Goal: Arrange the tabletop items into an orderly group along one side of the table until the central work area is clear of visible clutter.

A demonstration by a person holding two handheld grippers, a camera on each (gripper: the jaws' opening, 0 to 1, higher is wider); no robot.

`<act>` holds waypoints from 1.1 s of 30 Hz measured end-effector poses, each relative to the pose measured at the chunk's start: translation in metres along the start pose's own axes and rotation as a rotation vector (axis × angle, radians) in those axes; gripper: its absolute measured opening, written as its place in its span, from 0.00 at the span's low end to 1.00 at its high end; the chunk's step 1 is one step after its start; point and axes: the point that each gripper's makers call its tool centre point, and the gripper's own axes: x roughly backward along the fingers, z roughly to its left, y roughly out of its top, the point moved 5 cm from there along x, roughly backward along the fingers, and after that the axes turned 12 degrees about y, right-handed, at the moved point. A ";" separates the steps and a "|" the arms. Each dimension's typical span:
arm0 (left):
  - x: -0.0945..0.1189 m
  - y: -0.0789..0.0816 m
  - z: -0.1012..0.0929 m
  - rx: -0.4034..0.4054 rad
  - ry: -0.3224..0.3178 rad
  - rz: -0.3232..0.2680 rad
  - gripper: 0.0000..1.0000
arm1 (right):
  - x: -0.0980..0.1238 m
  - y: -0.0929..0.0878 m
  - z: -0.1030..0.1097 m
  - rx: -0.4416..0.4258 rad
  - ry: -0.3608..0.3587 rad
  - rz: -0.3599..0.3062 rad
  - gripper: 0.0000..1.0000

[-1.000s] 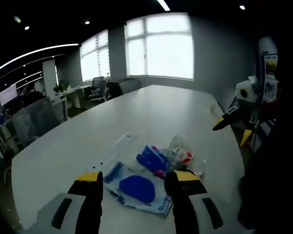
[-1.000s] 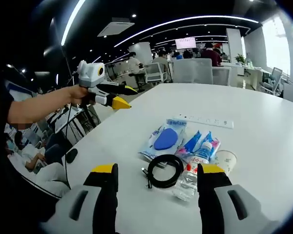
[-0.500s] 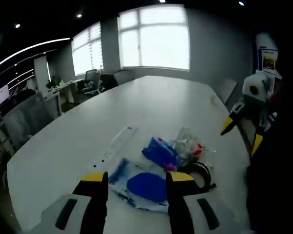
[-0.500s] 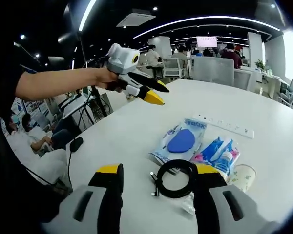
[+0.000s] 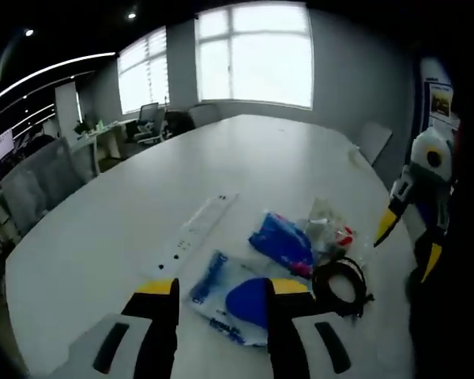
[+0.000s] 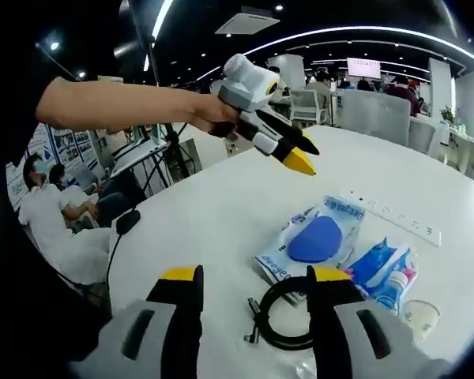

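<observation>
In the left gripper view the left gripper (image 5: 215, 294) rises from the bottom of the frame with its jaws apart and nothing between them. Just past its yellow tips, low in the frame, lies the clear packet with a blue pad (image 5: 235, 304) flat on the white counter (image 5: 110, 237). To the right of it sits the black cable coil (image 5: 341, 280), and just above that, at centre right, the blue wrapped pack (image 5: 281, 241) touching a crumpled clear bottle with a red label (image 5: 332, 231). A long white power strip (image 5: 196, 230) lies slantwise at centre left, apart from the heap. At the right edge the right gripper (image 5: 407, 239) hangs above the counter's rim.

In the right gripper view the right gripper (image 6: 253, 278) is likewise parted and empty. The cable coil (image 6: 283, 316) lies between its tips at lower centre, the blue-pad packet (image 6: 320, 238) beyond it, the blue pack (image 6: 385, 267) and a paper cup (image 6: 420, 315) at lower right, and the power strip (image 6: 395, 219) farther off at right. The left gripper (image 6: 288, 150), held in a hand (image 6: 209, 114), points down toward the packet from upper centre.

The step looks like a first pick, most likely the packet. It is thin and slippery, so it would be best taken by a free edge, with the gripper coming in low and shallow. The power strip would do better pushed lengthwise.
</observation>
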 end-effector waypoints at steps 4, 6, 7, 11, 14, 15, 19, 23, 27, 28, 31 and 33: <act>-0.009 -0.013 0.001 -0.043 -0.015 0.049 0.39 | -0.015 -0.002 -0.005 0.059 0.016 0.024 0.42; -0.016 -0.019 0.004 -0.049 -0.025 0.068 0.38 | -0.023 -0.001 -0.007 0.106 0.033 0.030 0.40; -0.017 -0.021 0.004 -0.046 -0.033 0.074 0.36 | -0.026 -0.001 -0.008 0.126 0.033 0.029 0.38; -0.026 -0.022 0.001 -0.044 -0.063 0.066 0.36 | -0.038 -0.002 -0.015 0.190 0.035 0.047 0.33; -0.033 -0.024 0.002 -0.052 -0.065 0.069 0.36 | -0.049 -0.005 -0.019 0.218 0.057 0.057 0.29; -0.035 -0.023 0.003 -0.043 -0.070 0.072 0.36 | -0.053 -0.008 -0.022 0.236 0.052 0.073 0.28; -0.049 -0.020 0.013 -0.020 -0.056 0.051 0.34 | -0.065 -0.023 -0.029 0.243 0.060 0.120 0.22; -0.061 -0.022 0.019 -0.049 -0.051 0.064 0.33 | -0.073 -0.028 -0.029 0.292 0.068 0.143 0.22; -0.070 -0.027 0.017 -0.125 -0.071 0.088 0.33 | -0.084 -0.026 -0.029 0.380 0.082 0.141 0.17; -0.074 -0.030 0.019 -0.161 -0.069 0.104 0.33 | -0.087 -0.026 -0.029 0.382 0.084 0.144 0.17; -0.080 -0.035 0.016 -0.172 -0.097 0.117 0.33 | -0.093 -0.027 -0.030 0.387 0.095 0.147 0.17; -0.085 -0.037 0.016 -0.186 -0.094 0.128 0.32 | -0.098 -0.031 -0.029 0.393 0.098 0.164 0.17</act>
